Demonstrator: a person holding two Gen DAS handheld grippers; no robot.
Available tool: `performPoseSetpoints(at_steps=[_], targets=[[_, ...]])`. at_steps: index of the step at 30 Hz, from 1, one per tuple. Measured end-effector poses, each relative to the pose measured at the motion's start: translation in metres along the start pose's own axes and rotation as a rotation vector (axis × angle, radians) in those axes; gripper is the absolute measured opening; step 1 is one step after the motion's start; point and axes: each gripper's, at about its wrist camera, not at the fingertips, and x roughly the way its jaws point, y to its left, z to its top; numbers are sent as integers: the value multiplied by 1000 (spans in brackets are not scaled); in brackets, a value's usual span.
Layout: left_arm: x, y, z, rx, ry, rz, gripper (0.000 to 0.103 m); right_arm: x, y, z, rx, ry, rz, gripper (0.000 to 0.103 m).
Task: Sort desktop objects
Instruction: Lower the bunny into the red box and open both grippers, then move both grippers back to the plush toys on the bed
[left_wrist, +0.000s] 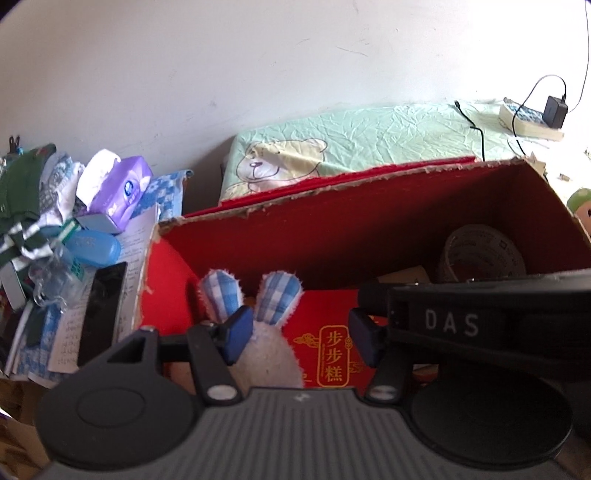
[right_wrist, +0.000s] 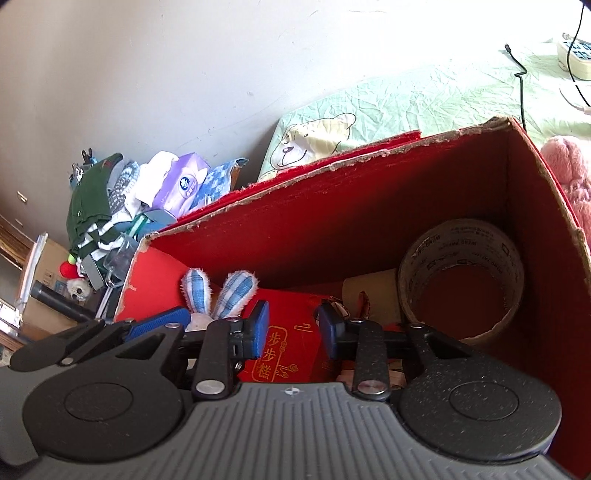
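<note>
Red cardboard box (right_wrist: 388, 192) holds, at its left end, the plush rabbit (left_wrist: 266, 354) your left gripper (left_wrist: 301, 341) straddles with pads seemingly off it, then your right gripper (right_wrist: 293, 330), slightly parted and empty, with the tape roll (right_wrist: 461, 273) far right.
</note>
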Motion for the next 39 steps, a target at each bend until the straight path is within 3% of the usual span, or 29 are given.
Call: performPoseSetpoints(at_steps=[26,35,39], targets=[[0,-2,0,-19,8,23,59,4,4,2,-9,20,-8,35],[-1,-1,0,-37,-8,41,59,-1,7,0,-39,-26,0,34],[-5,-3,-1,-29,-36,63,70,-6,10,-2,-86,-73,41,36]])
